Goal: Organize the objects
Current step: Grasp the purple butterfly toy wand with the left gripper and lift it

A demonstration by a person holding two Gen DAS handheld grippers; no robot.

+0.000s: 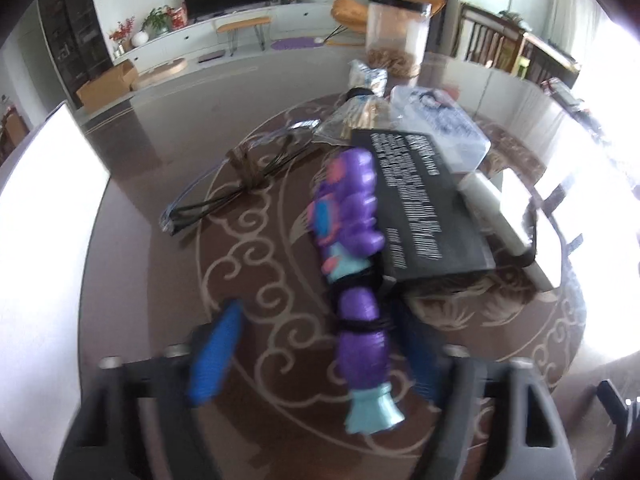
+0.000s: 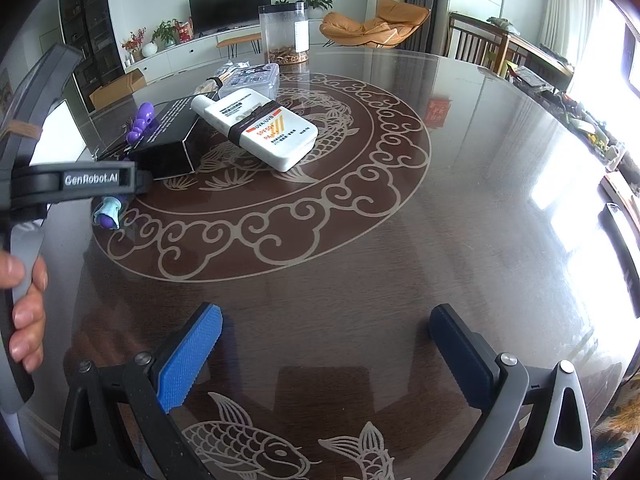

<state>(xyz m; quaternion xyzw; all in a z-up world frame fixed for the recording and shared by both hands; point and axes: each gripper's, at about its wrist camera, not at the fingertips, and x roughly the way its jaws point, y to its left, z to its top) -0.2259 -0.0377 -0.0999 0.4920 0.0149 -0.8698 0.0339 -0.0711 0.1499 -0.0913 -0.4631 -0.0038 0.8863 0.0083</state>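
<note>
A purple jointed toy (image 1: 356, 216) with pink and blue patches and a pale blue tail lies on the round table, its head against a black box (image 1: 420, 200). My left gripper (image 1: 316, 320) straddles the toy's tail half. The right pad sits close beside the toy and a clear gap shows between the toy and the left pad (image 1: 216, 360), so the jaws stand open. The right wrist view shows the toy's tail (image 2: 108, 212) poking out under the left gripper's housing (image 2: 80, 180), held by a hand (image 2: 24, 300). My right gripper (image 2: 326, 316) hovers open over bare table, with nothing between its fingers.
A white sunscreen bottle (image 2: 260, 128) leans on the black box (image 2: 172, 136). Behind them are a clear packet (image 1: 440, 124), a bag of wooden sticks (image 1: 360, 116) and a tall clear jar (image 2: 284, 36). A banded cable bundle (image 1: 240, 176) lies to the left. Patterned tabletop (image 2: 400, 240) spreads right.
</note>
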